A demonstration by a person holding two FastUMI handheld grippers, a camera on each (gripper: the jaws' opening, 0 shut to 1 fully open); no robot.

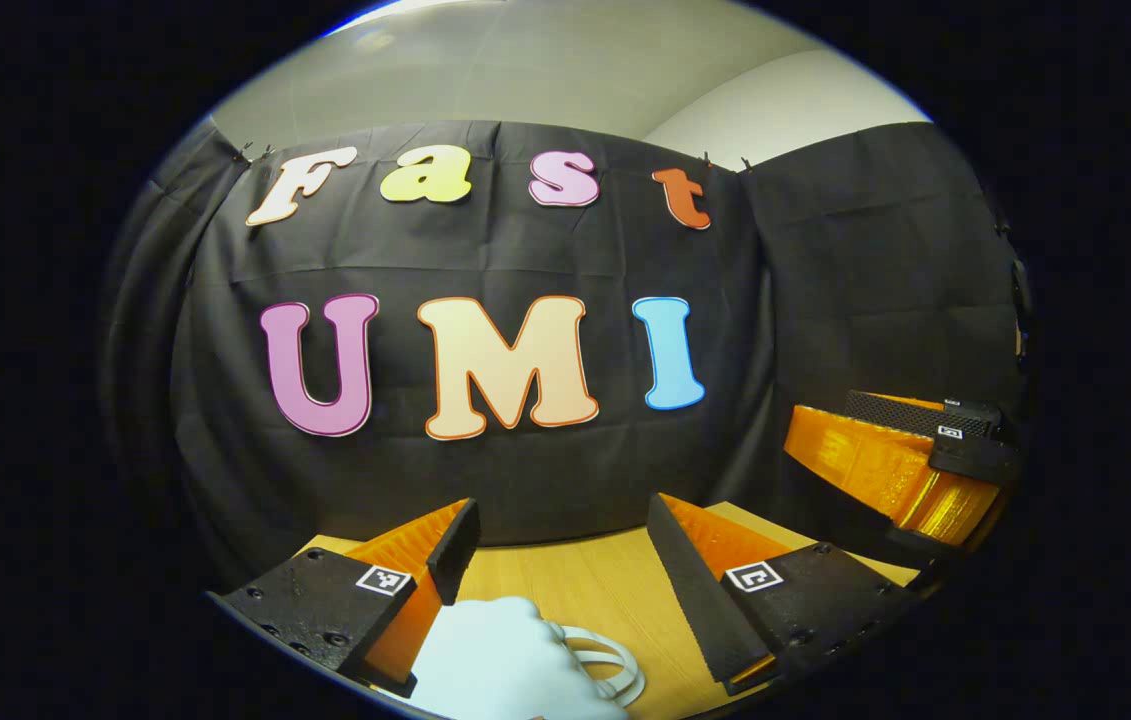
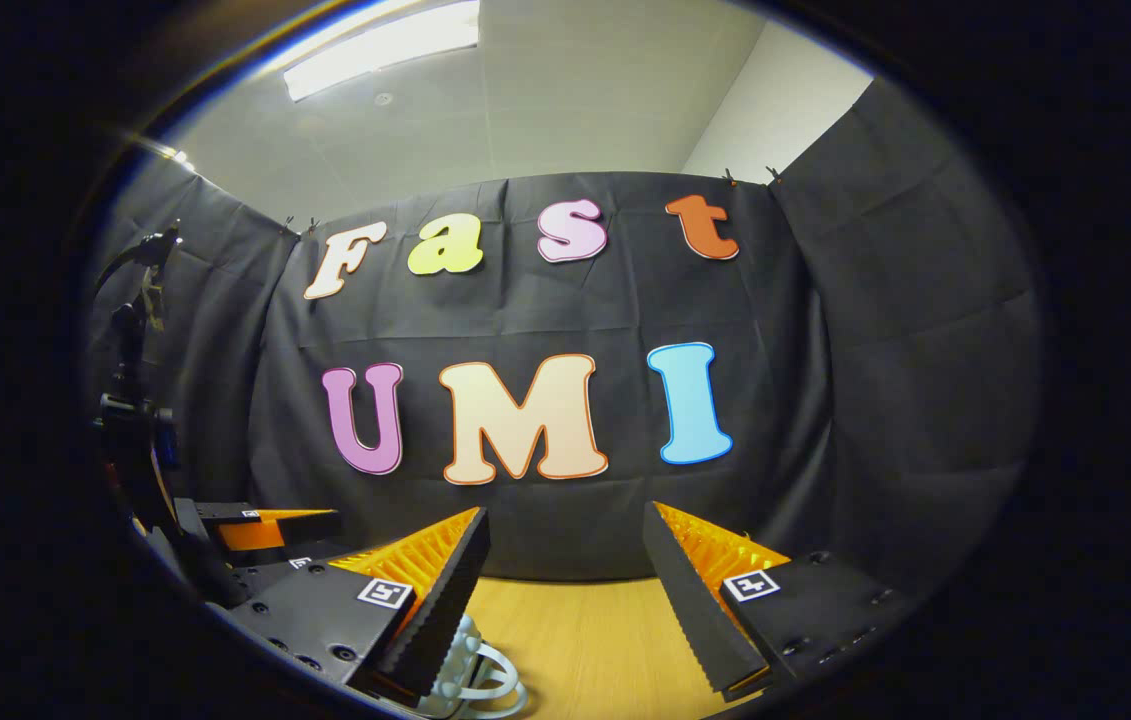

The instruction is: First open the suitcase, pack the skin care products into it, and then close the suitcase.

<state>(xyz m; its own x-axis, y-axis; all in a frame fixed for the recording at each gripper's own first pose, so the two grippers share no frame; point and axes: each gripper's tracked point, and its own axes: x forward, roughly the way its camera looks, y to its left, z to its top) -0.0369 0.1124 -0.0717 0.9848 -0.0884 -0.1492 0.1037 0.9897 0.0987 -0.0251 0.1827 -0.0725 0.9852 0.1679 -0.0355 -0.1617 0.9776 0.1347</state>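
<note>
Wooden table; unmarked pale suitcase

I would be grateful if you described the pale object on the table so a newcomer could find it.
On the wooden table before the black cloth wall, look between the left gripper fingers. The pale white lumpy object lies there, with thin white loops at its side.

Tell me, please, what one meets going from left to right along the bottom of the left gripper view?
The left gripper's own left finger → a pale ribbed thing with a looped handle, low between the fingers → its right finger → the right gripper, farther off at the right edge. All lie over the wooden table.
</note>
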